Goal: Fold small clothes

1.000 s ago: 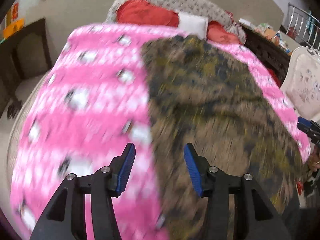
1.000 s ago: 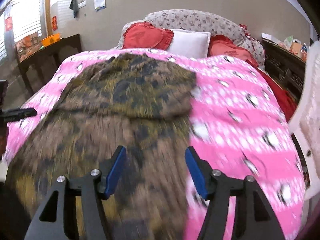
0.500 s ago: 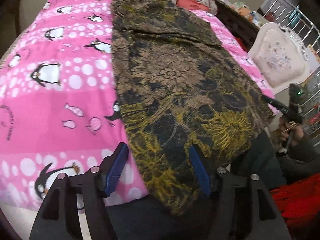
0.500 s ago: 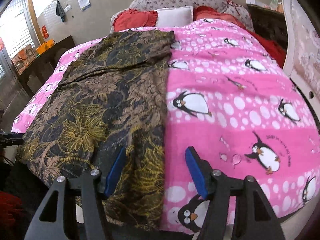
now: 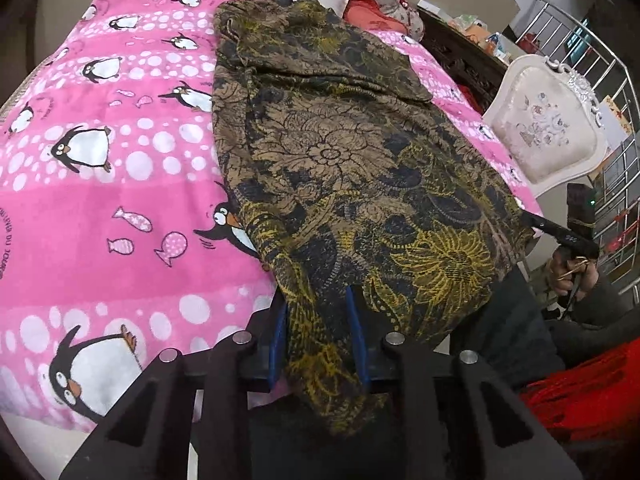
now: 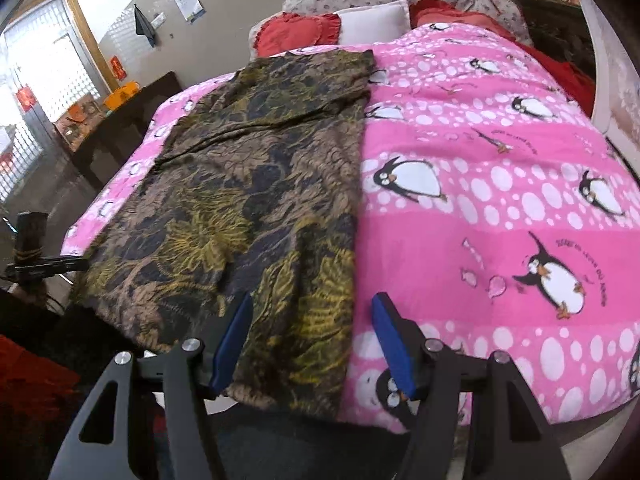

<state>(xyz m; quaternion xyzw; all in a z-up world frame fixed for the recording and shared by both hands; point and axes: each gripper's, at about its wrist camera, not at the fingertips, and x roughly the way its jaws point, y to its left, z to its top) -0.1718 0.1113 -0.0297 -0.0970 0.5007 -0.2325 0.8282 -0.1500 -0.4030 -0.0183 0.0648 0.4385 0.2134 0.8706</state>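
A long dark garment (image 5: 352,168) with a brown and yellow floral print lies stretched out along the pink penguin blanket (image 5: 100,184), its near hem hanging over the bed's front edge. My left gripper (image 5: 318,336) is shut on the hem's near left corner, with cloth bunched between the blue pads. In the right wrist view the same garment (image 6: 248,200) lies left of centre. My right gripper (image 6: 314,340) is open, its jaws either side of the hem's right corner, not gripping it.
Red and white pillows (image 6: 340,26) lie at the headboard. A white upholstered chair (image 5: 548,132) and metal rack stand right of the bed. A dark side table (image 6: 116,128) stands to the left. The pink blanket (image 6: 500,168) is bare right of the garment.
Both grippers came down to the garment's near hem. My left gripper closed on the hem corner. My right gripper stayed open and moved closer to the hem.
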